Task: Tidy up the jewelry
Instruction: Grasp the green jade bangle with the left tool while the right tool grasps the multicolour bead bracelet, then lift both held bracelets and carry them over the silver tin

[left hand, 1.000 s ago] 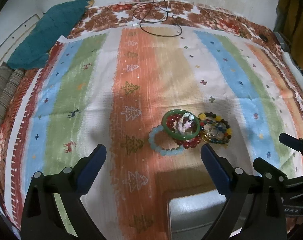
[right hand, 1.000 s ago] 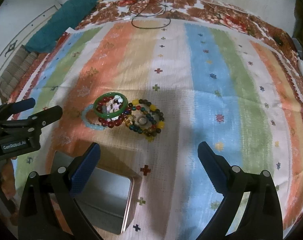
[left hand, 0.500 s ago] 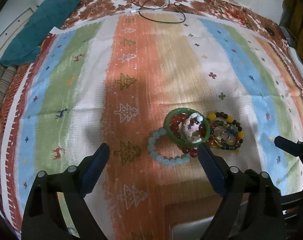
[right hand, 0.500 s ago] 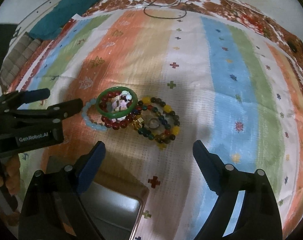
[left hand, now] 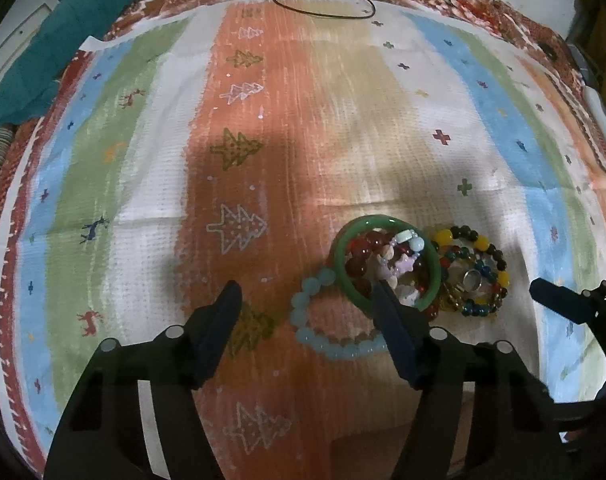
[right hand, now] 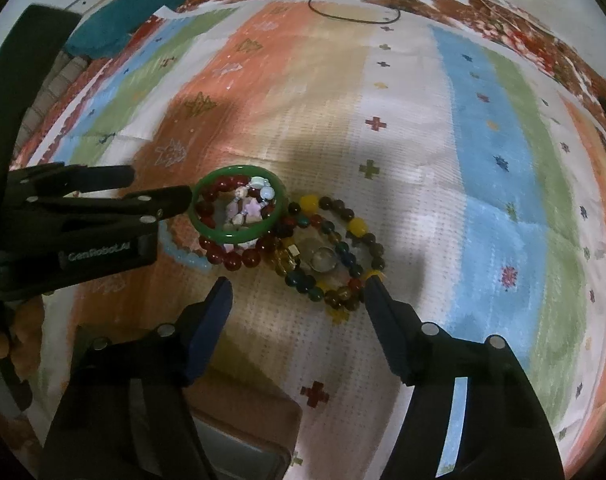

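Observation:
A pile of jewelry lies on the striped cloth [left hand: 343, 120]: a green bangle [left hand: 345, 258] [right hand: 201, 226] over a red bead bracelet [right hand: 231, 260], a pale blue bead bracelet [left hand: 323, 346], a multicolour bead bracelet [left hand: 491, 276] [right hand: 355, 224] and a silver ring [left hand: 471, 279] [right hand: 323, 260]. My left gripper [left hand: 307, 292] is open, its right finger over the green bangle, the pale blue bracelet between the fingers. My right gripper [right hand: 299, 284] is open just short of the multicolour bracelet.
A metal tin [right hand: 239, 456] stands near the front edge, under the right gripper. A teal cloth [left hand: 63, 36] lies at the far left, a black cable [left hand: 323, 4] at the far edge. The left gripper body [right hand: 83, 224] shows at the left of the right wrist view.
Both grippers have moved forward and down toward the jewelry pile. The left gripper's right finger now overlaps the green bangle. The jewelry has not moved.

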A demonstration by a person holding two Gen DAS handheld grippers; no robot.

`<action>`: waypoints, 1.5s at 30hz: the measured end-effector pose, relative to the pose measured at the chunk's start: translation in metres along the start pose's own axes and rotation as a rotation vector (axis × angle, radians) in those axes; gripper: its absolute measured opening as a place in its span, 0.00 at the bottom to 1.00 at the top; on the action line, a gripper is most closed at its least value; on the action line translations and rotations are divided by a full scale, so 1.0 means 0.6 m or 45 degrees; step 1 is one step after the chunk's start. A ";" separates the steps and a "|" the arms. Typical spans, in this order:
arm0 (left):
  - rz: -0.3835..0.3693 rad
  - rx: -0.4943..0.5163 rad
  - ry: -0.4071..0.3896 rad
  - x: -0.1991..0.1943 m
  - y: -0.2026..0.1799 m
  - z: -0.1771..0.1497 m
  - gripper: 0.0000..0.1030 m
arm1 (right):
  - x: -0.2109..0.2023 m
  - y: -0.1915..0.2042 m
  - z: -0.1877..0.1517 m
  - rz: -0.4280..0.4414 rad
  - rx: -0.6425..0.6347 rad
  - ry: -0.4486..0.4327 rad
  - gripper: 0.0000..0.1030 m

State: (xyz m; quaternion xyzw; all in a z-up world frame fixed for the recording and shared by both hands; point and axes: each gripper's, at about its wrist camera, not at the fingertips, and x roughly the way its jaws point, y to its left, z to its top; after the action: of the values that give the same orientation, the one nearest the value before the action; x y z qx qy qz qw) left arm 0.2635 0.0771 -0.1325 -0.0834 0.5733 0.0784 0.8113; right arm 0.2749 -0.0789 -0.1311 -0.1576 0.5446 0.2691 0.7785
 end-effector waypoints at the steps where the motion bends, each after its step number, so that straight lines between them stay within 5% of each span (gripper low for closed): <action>1: -0.003 0.000 0.004 0.003 0.000 0.002 0.61 | 0.003 0.002 0.002 0.001 -0.009 0.004 0.63; 15: -0.038 0.023 0.050 0.038 -0.009 0.015 0.38 | 0.051 -0.002 0.019 0.002 -0.023 0.078 0.36; 23: -0.073 -0.005 0.075 0.055 -0.008 0.014 0.09 | 0.070 0.012 0.018 -0.009 -0.076 0.109 0.21; 45: -0.058 -0.021 -0.045 -0.020 -0.006 0.028 0.07 | 0.000 -0.010 0.030 -0.032 -0.004 -0.026 0.11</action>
State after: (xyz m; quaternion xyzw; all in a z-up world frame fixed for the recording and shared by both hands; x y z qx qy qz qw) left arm 0.2758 0.0769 -0.1157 -0.1019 0.5560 0.0659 0.8223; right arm 0.2921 -0.0743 -0.1248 -0.1630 0.5342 0.2618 0.7871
